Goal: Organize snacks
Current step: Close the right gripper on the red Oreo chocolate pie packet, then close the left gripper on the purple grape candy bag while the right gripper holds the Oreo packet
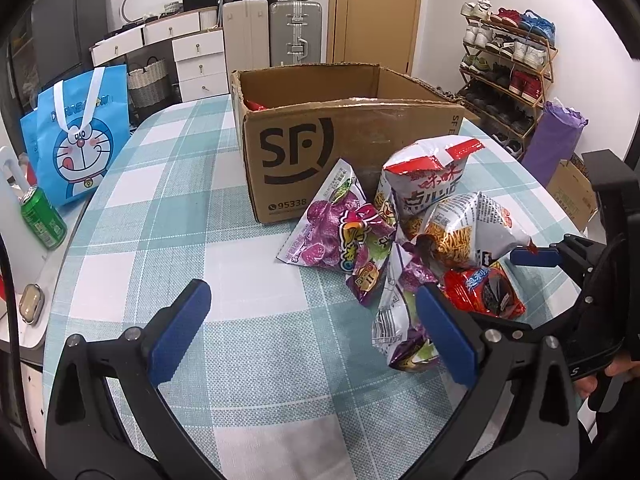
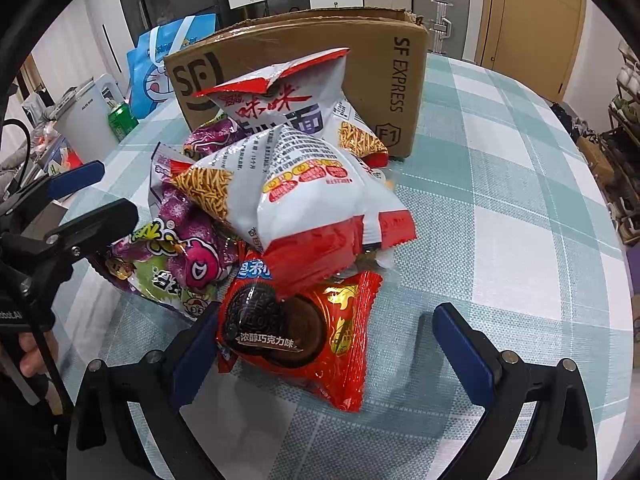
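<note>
- Landmark for all of this is the cardboard box [image 1: 352, 148] with the SF logo, sitting open-topped on the desk [image 1: 168, 208] with its teal-and-white checked cloth.
- Way off to the left of the box, a green can [image 1: 42, 218] and a blue cartoon tote bag [image 1: 78, 140] sit at the desk's far left edge.
- Left claw [image 1: 312, 334] hangs low over bare cloth, in front of the box and to its left. It's released, blue pads wide apart, nothing between them. Its right pad sits in front of a purple candy bag [image 1: 400, 332], and I can't tell whether they touch.
- Right in front of the box's near-right corner is the snack pile: another purple candy bag [image 1: 340, 236] on the pile's left, a white-and-red noodle snack bag [image 2: 288, 108] propped up against the box wall, and a second noodle snack bag [image 2: 304, 188] lying across the heap in front of it.
- At the front of the pile, farthest from the box, is a red chocolate cookie pack [image 2: 300, 336], partly tucked under that second noodle bag.
- Right claw [image 2: 332, 354] is released too, pads spread on either side of the cookie pack. The left pad looks right against the pack's edge, the right pad is clearly apart from it.
- Inside the box something red [image 1: 256, 105] peeks over the rim, can't tell what.
</note>
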### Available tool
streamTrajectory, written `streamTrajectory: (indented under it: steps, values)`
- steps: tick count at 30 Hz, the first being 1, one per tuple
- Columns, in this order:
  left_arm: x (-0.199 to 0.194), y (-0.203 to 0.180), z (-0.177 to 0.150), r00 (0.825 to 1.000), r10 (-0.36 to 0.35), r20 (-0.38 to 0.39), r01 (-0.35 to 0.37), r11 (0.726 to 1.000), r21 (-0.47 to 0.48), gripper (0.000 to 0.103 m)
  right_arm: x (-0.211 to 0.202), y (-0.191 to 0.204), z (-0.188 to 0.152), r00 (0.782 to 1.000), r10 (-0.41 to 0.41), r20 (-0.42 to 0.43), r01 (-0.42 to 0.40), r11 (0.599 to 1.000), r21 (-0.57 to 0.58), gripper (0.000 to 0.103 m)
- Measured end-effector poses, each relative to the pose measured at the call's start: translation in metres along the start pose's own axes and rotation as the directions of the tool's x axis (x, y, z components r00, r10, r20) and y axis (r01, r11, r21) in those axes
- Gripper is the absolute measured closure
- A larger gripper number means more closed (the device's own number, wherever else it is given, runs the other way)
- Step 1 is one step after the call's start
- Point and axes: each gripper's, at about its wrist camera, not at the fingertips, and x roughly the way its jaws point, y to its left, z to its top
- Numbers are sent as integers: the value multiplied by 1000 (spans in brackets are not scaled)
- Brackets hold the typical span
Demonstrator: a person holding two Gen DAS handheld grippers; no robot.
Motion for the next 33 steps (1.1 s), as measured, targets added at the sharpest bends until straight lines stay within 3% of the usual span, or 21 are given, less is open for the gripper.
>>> streamTrajectory:
  steps: [15,26,33]
  values:
    - [-5,-9,-2,1000,-20,-2,20,999,34,1,-2,-1,-1,1000,-2,0,2,1000,-13,2]
    - [1,-14,-5,999,-37,-28,38,998,51,1,-9,15,-5,998,64,13,-62,995,-81,48]
    - [9,-18,-7,996,-76,-50,78,996,50,1,-19,21,-6,997,75,31,-71,990,-119,51]
